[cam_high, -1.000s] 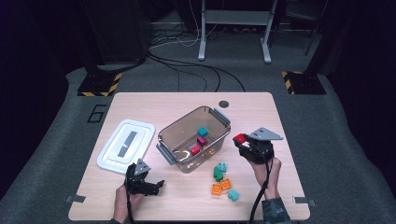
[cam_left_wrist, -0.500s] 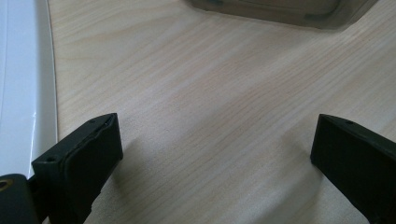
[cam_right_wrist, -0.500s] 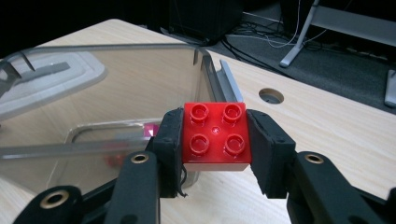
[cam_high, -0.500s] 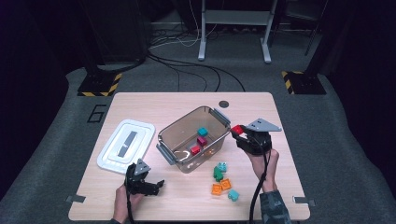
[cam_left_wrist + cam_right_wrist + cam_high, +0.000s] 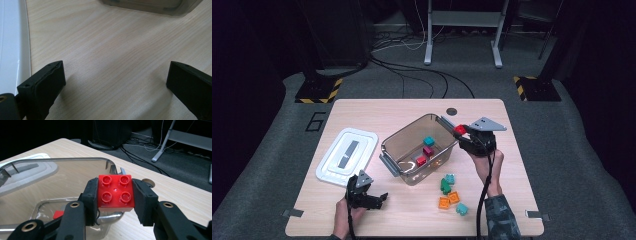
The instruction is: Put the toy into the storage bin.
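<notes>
- Progress: three bricks are seen inside the bin [image 5: 398,150]; five loose bricks [image 5: 451,192] are left on the tabletop [image 5: 377,112].
- Right claw [image 5: 115,195]: closed on a red brick [image 5: 115,191], held at the bin's rim.
- Left claw [image 5: 112,82]: spread wide, empty, rested on the tabletop beside the lid [image 5: 346,155].

The right gripper [image 5: 460,131], its jaws clamped on the red brick [image 5: 460,130], now sits farther from the person and farther left than a second ago. Then it hung to the right of the clear bin [image 5: 422,148], apart from it; now the brick hangs just above the bin's far right rim. The person's right forearm [image 5: 492,175] stretches farther over the table.
</notes>
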{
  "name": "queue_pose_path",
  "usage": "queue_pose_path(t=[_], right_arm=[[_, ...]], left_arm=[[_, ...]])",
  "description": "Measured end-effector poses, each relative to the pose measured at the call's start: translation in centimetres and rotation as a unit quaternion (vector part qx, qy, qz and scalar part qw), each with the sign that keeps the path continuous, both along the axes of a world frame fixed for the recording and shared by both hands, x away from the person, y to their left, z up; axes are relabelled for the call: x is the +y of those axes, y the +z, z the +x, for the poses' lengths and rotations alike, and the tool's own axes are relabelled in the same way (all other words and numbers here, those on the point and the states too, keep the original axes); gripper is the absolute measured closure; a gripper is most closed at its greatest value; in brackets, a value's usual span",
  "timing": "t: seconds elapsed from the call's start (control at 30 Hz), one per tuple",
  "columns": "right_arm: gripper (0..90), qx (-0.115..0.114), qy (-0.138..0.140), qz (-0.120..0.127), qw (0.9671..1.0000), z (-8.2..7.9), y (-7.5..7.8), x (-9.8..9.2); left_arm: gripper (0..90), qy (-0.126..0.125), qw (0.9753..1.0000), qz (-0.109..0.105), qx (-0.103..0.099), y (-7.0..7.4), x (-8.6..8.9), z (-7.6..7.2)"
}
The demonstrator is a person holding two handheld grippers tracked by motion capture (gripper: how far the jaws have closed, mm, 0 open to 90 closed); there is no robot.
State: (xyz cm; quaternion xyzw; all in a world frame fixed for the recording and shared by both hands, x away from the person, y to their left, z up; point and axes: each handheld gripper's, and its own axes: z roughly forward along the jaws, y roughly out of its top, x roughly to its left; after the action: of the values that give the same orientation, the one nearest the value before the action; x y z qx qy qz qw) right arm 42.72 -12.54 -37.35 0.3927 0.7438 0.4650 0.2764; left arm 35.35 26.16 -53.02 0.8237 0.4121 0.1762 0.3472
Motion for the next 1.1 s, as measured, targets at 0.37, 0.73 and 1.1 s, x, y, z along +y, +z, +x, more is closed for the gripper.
queue_pose_path(t=[0.37,0.73,1.1], right_arm=[[58.3,0.008,0.011,0.006,0.9999,2.1,-0.5,1.4],[58.1,0.019,0.022,0.000,0.9996,3.1,-1.0,2.2],[21.6,0.030,0.011,0.014,0.9994,2.8,-1.1,2.0]], left_arm=[[1.9,0.000,1.0000,0.000,0.000,0.0,0.0,0.0],[1.9,0.000,1.0000,0.000,0.000,0.0,0.0,0.0],[2.0,0.000,1.0000,0.000,0.001,0.0,0.0,0.0]])
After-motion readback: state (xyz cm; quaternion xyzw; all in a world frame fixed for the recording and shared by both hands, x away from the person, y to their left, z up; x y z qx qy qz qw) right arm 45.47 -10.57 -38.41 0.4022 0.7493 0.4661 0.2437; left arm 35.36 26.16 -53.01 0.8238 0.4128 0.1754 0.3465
